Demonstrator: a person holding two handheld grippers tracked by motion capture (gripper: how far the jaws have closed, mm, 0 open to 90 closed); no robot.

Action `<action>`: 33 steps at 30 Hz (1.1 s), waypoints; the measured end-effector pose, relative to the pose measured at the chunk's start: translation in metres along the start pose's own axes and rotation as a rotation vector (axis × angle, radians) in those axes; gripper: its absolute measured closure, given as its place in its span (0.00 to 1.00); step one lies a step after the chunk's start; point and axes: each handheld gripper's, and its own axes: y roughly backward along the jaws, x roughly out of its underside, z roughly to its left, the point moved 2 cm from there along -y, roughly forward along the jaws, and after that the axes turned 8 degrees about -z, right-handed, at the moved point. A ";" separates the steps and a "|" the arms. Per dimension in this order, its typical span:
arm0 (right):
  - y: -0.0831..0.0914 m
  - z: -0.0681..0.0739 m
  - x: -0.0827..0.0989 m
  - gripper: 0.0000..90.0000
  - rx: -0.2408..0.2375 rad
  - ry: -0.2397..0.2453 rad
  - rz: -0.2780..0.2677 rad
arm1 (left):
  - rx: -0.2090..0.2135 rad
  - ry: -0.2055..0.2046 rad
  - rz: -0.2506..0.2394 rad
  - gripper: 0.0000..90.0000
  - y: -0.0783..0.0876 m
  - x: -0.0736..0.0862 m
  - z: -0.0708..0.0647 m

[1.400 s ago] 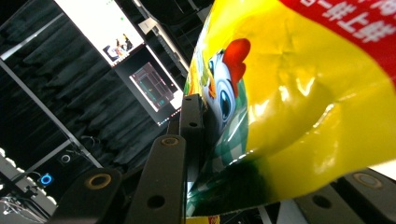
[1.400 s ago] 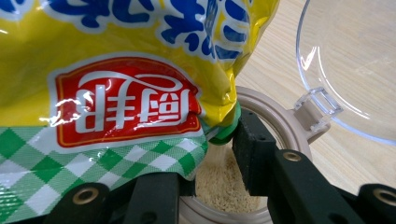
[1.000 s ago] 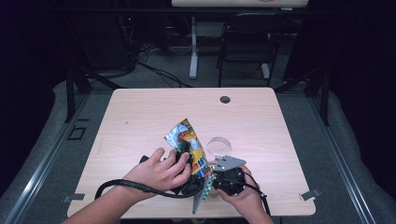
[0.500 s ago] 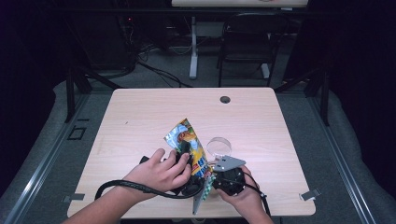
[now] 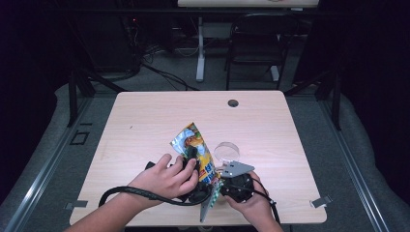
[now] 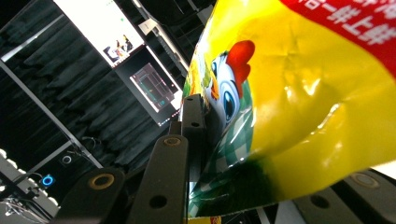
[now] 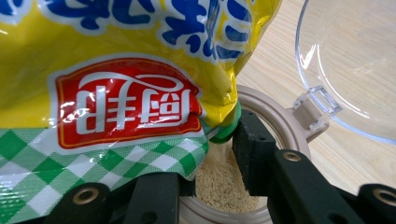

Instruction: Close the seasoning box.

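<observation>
A: From the high view, where is the seasoning bag (image 5: 196, 150)?
B: Tilted over the near edge of the table (image 5: 145, 121), well on the near side of the round cable hole (image 5: 233, 103). The left hand-held gripper (image 5: 193, 159) grasps the bag's middle. The right hand-held gripper (image 5: 223, 186) sits just beside the bag's lower corner. A clear hinged lid (image 5: 226, 151) lies open right of the bag.

A: And the room?
B: Dark, with grey floor around the table, and a chair (image 5: 254, 53) and desk legs beyond the hole.

A: The left gripper view?
B: The bag (image 6: 299, 102) is glossy yellow, printed with a cartoon chicken and a green check band. The black jaws are clenched on its crumpled foil. Behind, black curtains and a lit screen (image 6: 105, 35).

A: The right gripper view?
B: The bag (image 7: 116, 70) shows a red logo and blue letters. Its cut corner pours fine beige granules into a beige-rimmed jar (image 7: 224, 182). The right jaws stand around the jar's rim, gripping it; the jar's clear lid (image 7: 350, 65) is flipped open over the pale wood.
</observation>
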 end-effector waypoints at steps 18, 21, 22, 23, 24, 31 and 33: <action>0.000 0.000 0.000 0.79 -0.002 0.002 -0.009 | -0.006 -0.004 -0.001 0.89 0.001 0.000 0.001; 0.000 0.000 0.000 0.79 -0.001 0.003 -0.009 | -0.006 -0.004 -0.001 0.89 0.001 0.000 0.001; 0.000 0.000 -0.001 0.79 -0.002 0.008 -0.007 | -0.007 -0.005 -0.002 0.90 0.001 0.000 0.001; 0.000 0.000 -0.001 0.79 -0.002 0.008 -0.006 | -0.016 -0.006 -0.004 0.90 0.001 0.000 0.001; 0.000 0.000 -0.001 0.79 -0.002 0.009 -0.007 | -0.016 -0.007 -0.005 0.90 0.001 0.000 0.001; 0.001 -0.001 -0.001 0.79 -0.001 0.012 -0.008 | -0.014 -0.012 -0.002 0.90 0.002 -0.001 0.002; 0.001 0.000 -0.001 0.79 0.002 0.006 -0.013 | -0.016 -0.012 -0.002 0.90 0.002 -0.001 0.003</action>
